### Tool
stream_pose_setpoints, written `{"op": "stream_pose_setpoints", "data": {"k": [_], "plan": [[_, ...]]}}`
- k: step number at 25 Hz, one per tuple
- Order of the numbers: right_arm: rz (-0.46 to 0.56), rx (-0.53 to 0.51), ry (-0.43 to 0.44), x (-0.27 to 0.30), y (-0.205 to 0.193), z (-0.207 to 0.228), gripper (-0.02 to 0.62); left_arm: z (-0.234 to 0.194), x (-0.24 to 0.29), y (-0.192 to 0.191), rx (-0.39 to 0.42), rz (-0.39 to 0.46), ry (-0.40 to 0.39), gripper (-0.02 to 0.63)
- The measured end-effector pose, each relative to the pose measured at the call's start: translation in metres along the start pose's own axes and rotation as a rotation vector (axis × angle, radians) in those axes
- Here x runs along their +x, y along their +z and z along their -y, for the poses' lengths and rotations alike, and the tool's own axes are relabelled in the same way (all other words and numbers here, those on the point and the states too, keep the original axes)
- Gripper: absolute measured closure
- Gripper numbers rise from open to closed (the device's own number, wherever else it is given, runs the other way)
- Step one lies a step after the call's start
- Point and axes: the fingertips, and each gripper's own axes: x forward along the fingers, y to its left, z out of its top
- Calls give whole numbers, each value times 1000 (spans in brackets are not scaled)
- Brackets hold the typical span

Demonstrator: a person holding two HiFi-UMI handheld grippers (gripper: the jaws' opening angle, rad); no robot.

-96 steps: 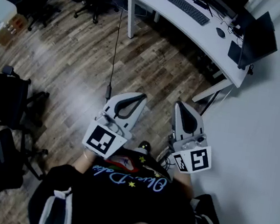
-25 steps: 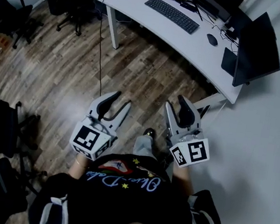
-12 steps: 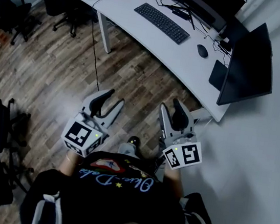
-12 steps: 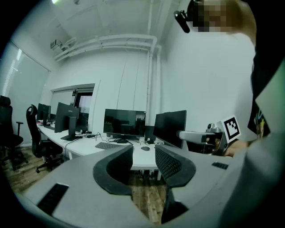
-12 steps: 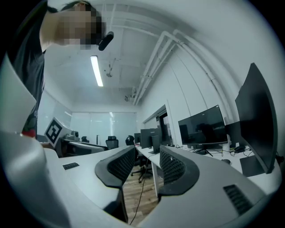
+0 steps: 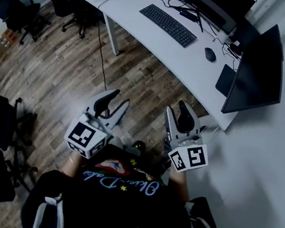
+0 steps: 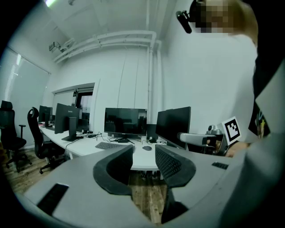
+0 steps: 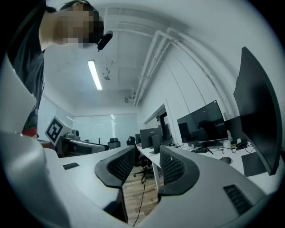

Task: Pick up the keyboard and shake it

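A black keyboard lies on the white desk far ahead of me; the left gripper view shows the keyboard small, just beyond the jaws. My left gripper is held over the wooden floor at waist height, open and empty. My right gripper hangs beside it, also open with nothing between its jaws. Both are well short of the desk. In the left gripper view the left gripper points at the desk; the right gripper looks along the desk row.
A black mouse, monitors and cables lie on the desk near the keyboard. Office chairs stand at the left over the wooden floor. A white wall is at my right.
The desk and keyboard have come closer and lower in the head view over the last seconds. Both grippers stayed open in front of my body.
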Motion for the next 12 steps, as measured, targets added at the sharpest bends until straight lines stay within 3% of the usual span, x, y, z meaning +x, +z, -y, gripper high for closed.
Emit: {"op": "stream_pose_setpoints", "data": {"k": [12], "plan": [[40,-16,-57,-2,9,34,454,-6,41,18,28,26,-31,471]]}}
